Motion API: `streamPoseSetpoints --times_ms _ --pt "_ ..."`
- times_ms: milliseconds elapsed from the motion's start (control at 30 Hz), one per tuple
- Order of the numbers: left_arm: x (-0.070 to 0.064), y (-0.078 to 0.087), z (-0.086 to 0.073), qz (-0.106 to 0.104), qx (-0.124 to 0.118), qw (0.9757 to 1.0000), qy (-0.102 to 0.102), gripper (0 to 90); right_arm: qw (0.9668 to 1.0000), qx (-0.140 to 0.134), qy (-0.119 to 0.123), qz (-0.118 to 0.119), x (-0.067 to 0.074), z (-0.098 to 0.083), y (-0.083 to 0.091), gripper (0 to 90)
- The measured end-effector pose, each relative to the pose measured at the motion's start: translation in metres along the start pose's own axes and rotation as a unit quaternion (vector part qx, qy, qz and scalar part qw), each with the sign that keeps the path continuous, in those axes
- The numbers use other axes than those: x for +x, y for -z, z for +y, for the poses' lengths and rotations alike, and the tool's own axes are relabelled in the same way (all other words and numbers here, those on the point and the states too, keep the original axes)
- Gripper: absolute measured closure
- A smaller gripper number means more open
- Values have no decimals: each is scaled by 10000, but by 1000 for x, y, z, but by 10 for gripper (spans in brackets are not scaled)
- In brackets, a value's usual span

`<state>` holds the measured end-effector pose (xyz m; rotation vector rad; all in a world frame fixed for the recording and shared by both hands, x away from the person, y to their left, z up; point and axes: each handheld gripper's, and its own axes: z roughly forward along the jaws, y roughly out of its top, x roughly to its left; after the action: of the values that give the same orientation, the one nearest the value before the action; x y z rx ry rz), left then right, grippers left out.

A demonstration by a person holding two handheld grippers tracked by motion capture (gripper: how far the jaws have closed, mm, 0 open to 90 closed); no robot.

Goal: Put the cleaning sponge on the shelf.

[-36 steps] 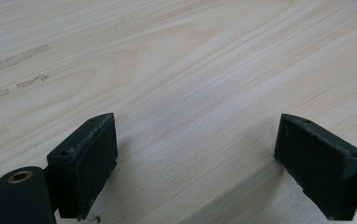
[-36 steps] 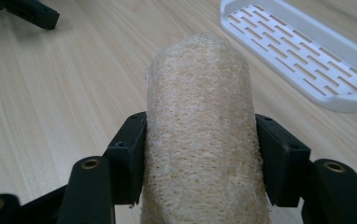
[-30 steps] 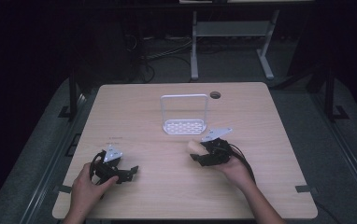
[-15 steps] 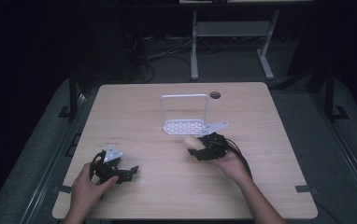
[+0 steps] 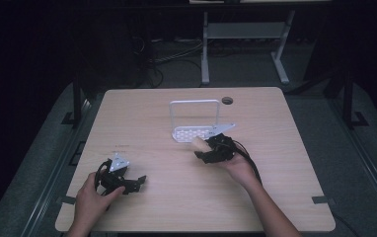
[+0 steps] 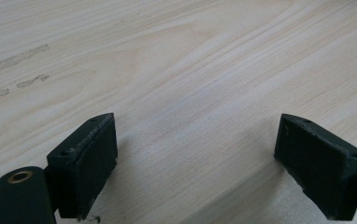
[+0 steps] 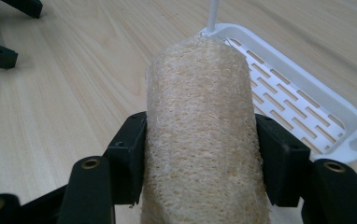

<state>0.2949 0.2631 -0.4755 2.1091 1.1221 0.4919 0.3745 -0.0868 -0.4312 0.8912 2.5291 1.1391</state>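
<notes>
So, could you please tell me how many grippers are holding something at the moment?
1. The right gripper is shut on the loofah sponge, just short of the white rack. The left gripper sits open over bare table, holding nothing.

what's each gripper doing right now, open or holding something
Left gripper: open, nothing between its fingers, over bare table.
Right gripper: closed on a loofah sponge, beside the white rack.

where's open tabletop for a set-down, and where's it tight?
Bare wood: the far left of the table, left of the white rack; the near middle between the left claw and right claw; the right edge beyond the right hand. Tight: around the rack's near corner, where the right claw holds the loofah just short of its slotted base.
</notes>
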Motion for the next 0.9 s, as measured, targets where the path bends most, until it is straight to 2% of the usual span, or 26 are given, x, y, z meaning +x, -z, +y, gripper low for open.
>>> streamPoseSetpoints --times_ms 900 --pt "0 0 0 0 13 10000 -1 127 9998 65 -68 -157 -14 24 -26 408"
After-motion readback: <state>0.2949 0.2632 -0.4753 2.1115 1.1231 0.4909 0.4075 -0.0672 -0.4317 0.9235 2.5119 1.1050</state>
